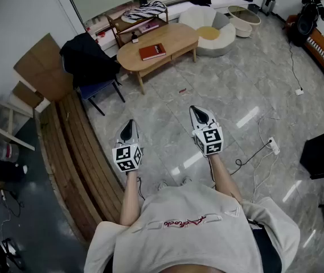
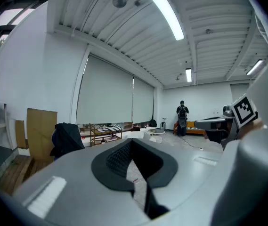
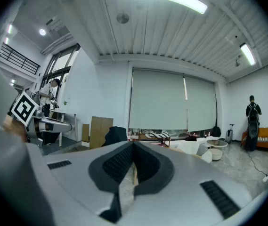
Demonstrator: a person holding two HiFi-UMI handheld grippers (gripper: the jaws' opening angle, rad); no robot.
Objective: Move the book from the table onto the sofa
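Red book (image 1: 152, 52) on table (image 1: 179, 36), well beyond left claw (image 1: 129, 123), right claw (image 1: 196, 111).

Nothing legible — red script (image 1: 184, 222) on the shirt (image 1: 218, 243) blurs.

In the head view the book (image 1: 152, 52), far ahead of the fingertips (image 1: 129, 124) on the table (image 1: 179, 37), has cover print too small to read, and in the 2 gripper views it cannot be made out past the fingers (image 2: 115, 160).

Head view steeply down from overhead, tool views near level across the room, all sharing dark-draped chair (image 1: 87, 58)
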